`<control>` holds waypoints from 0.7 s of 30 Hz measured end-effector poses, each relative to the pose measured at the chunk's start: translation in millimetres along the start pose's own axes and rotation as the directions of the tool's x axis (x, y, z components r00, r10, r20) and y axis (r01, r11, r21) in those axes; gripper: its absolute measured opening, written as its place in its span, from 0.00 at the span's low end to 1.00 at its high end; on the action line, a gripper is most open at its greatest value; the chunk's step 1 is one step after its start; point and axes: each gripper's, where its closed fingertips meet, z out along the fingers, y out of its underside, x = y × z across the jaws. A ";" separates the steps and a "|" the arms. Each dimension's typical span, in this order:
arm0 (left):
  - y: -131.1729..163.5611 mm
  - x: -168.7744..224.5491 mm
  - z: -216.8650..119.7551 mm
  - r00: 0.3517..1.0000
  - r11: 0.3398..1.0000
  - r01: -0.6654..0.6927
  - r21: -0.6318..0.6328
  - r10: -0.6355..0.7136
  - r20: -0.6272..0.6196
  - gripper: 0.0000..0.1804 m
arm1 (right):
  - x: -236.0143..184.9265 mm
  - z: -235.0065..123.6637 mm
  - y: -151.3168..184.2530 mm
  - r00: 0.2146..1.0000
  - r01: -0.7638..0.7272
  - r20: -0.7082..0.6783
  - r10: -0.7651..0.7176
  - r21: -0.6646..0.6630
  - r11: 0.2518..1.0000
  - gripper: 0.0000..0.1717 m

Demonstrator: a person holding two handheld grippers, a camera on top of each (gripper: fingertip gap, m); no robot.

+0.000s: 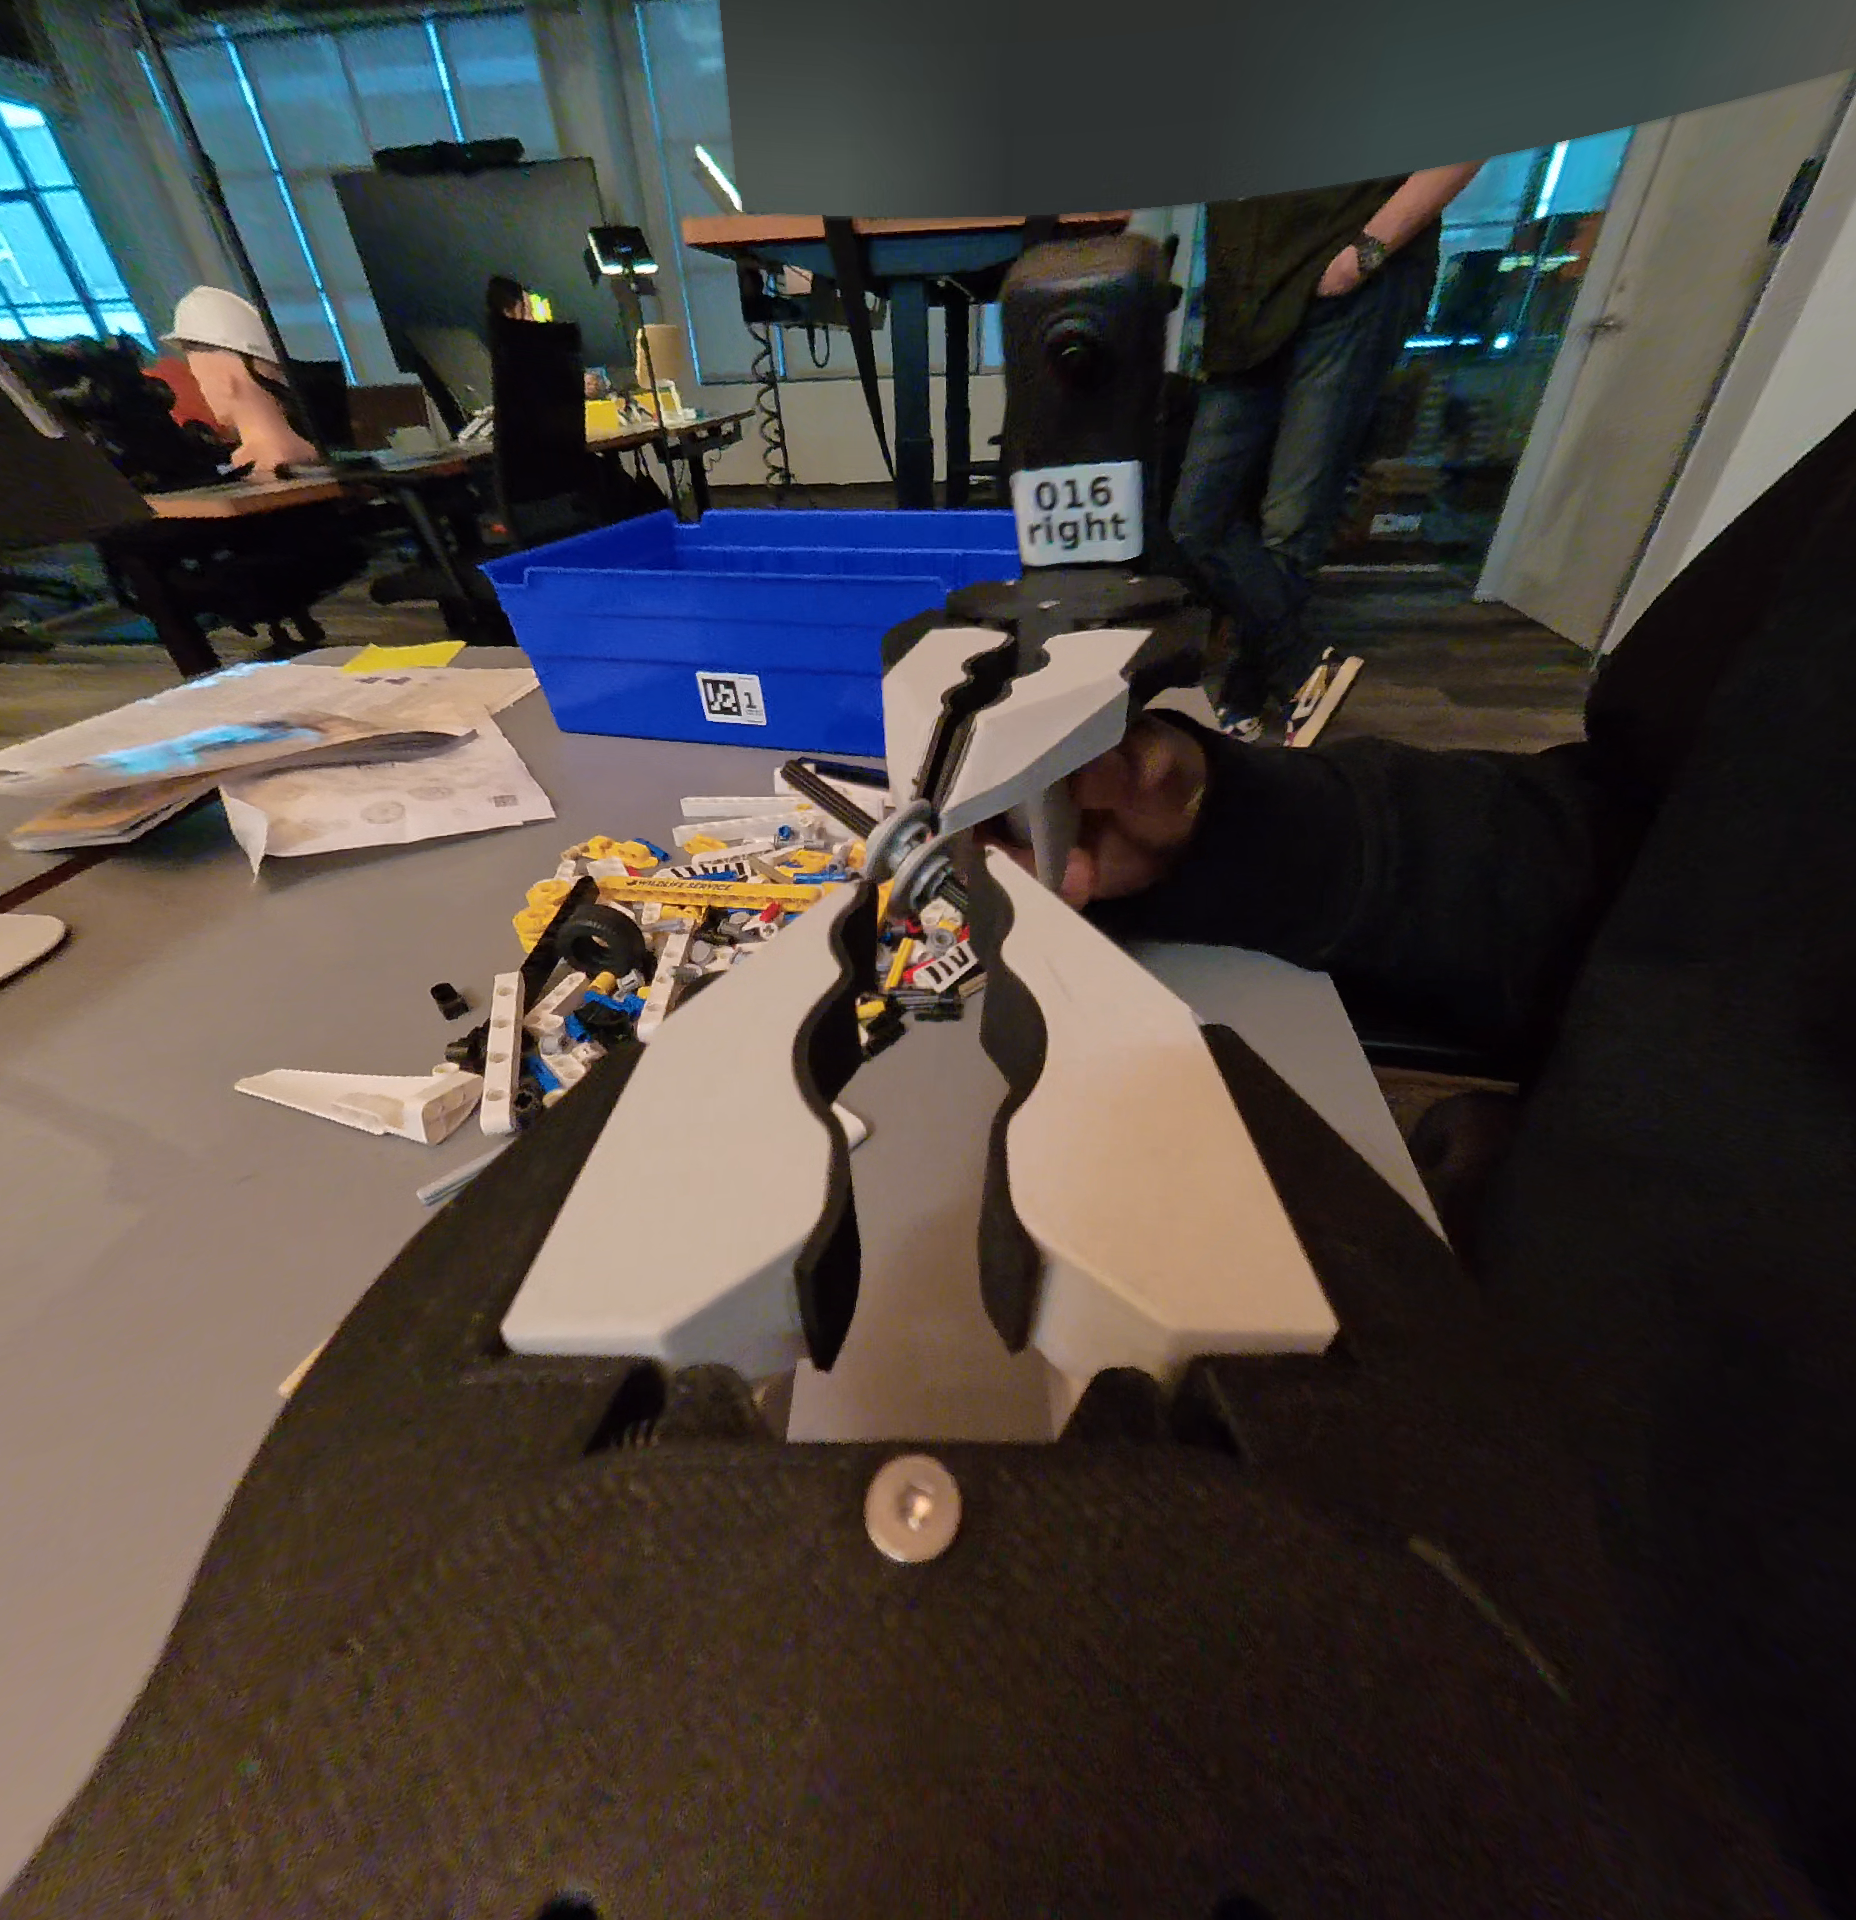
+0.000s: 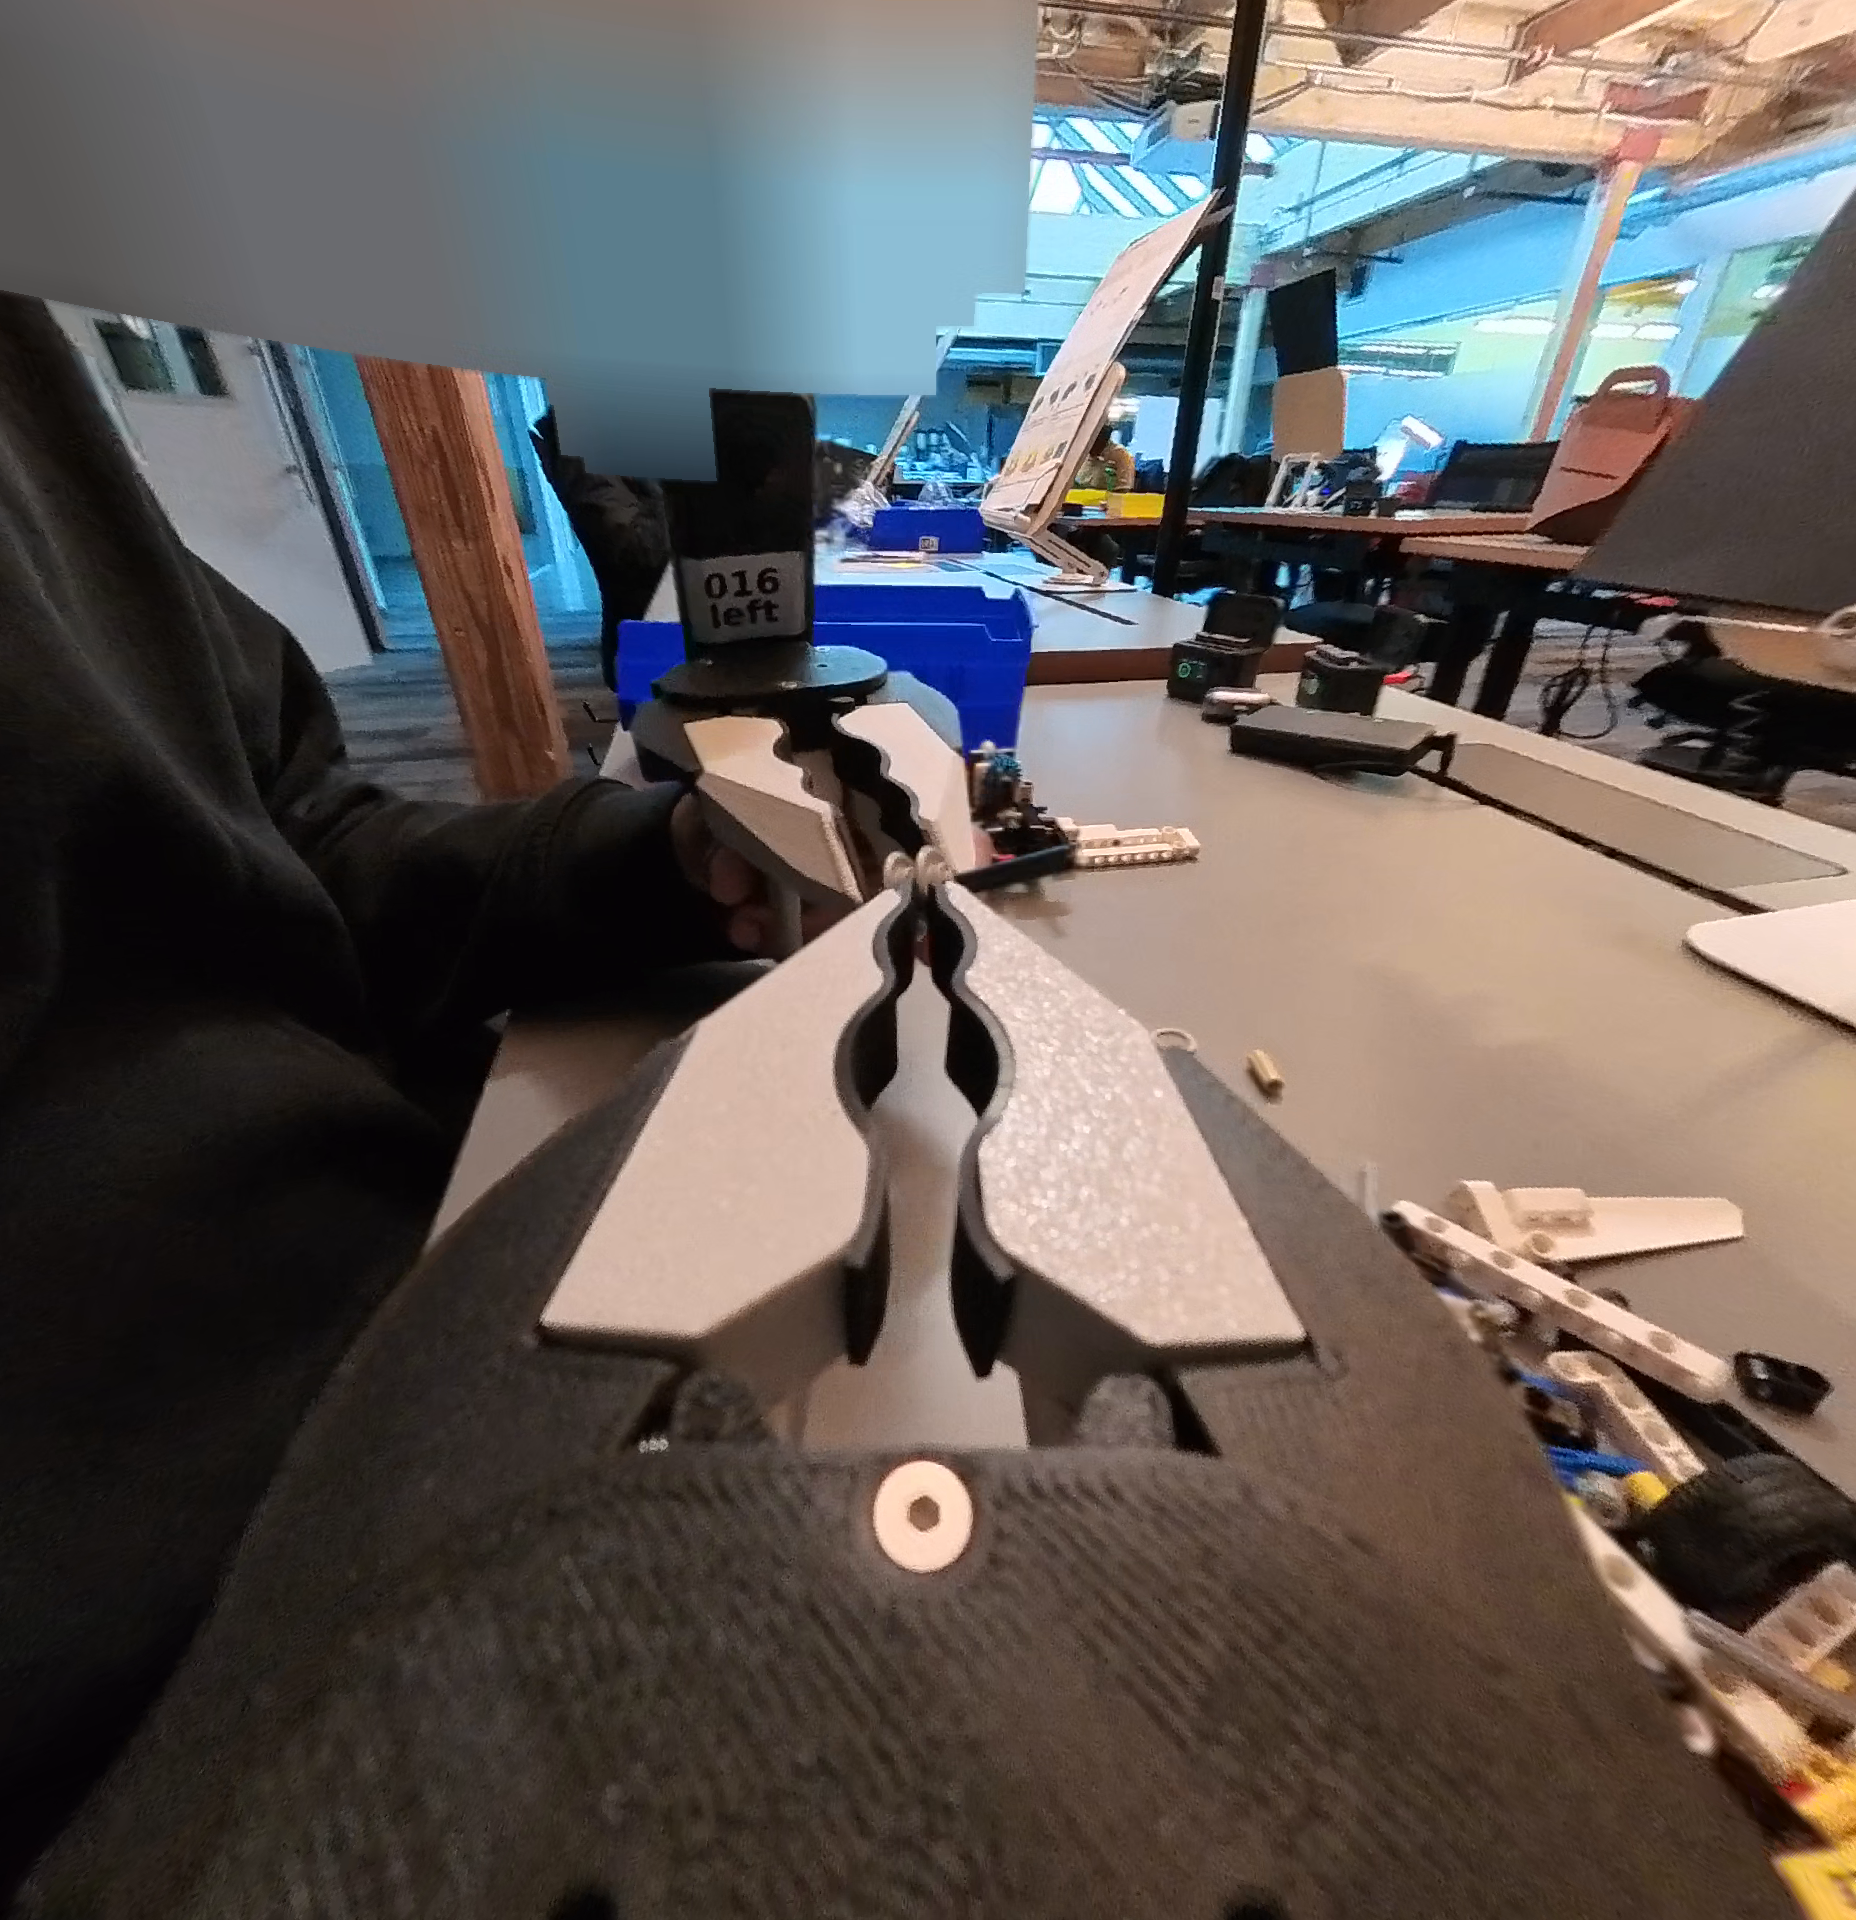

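Left gripper [image 1: 924,883], centre frame: jaws narrow, tips at a black axle [image 1: 830,795] bearing two grey disc wheels [image 1: 908,852]; contact unclear. Right gripper [image 2: 916,906], centre frame: jaws closed, tips meeting the same wheels. Below them on the grey table [image 1: 176,1039] lies a heap of building pieces [image 1: 685,935]; blue bin [image 1: 737,613] behind, upper centre.

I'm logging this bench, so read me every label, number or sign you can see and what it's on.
I leave the wording unquoted; writing stands on:
White label above the right gripper
White label above the left gripper
White tag on blue bin
Yellow beam
Paper sheets: too small
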 end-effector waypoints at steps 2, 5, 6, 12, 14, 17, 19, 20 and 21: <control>-3.9 3.3 -1.4 0.999 0.999 0.024 0.024 -0.023 -0.027 0.09 | -2.7 -1.0 -1.9 0.996 -0.075 0.051 0.074 0.015 0.997 0.00; -12.0 11.9 -4.5 0.994 0.996 0.066 0.068 -0.059 -0.095 0.11 | -7.5 -2.3 -8.4 0.979 -0.171 0.124 0.163 0.050 0.984 0.00; -15.7 16.2 -6.4 0.990 0.993 0.077 0.089 -0.066 -0.128 0.10 | -7.5 -3.1 -11.5 0.974 -0.191 0.134 0.181 0.069 0.979 0.00; -33.5 15.0 -15.2 0.980 0.970 0.150 0.190 -0.120 -0.161 0.10 | -6.1 -9.3 -20.3 0.960 -0.247 0.167 0.226 0.121 0.961 0.00; -34.8 13.6 -14.7 0.979 0.966 0.163 0.201 -0.133 -0.156 0.10 | -7.6 -6.8 -18.5 0.961 -0.241 0.168 0.221 0.110 0.964 0.00; -34.8 14.2 -12.2 0.977 0.962 0.178 0.207 -0.148 -0.155 0.04 | -11.5 -4.9 -20.3 0.958 -0.243 0.188 0.219 0.117 0.963 0.00; -35.1 16.2 -10.4 0.974 0.959 0.191 0.209 -0.158 -0.163 0.02 | -13.0 -5.0 -22.9 0.955 -0.249 0.200 0.220 0.130 0.960 0.00; -36.1 17.5 -10.4 0.970 0.955 0.203 0.214 -0.167 -0.174 0.02 | -13.4 -5.3 -23.3 0.953 -0.253 0.205 0.223 0.133 0.958 0.00; -37.0 19.1 -10.8 0.966 0.952 0.216 0.216 -0.175 -0.191 0.02 | -14.3 -5.7 -23.9 0.950 -0.258 0.214 0.226 0.135 0.957 0.00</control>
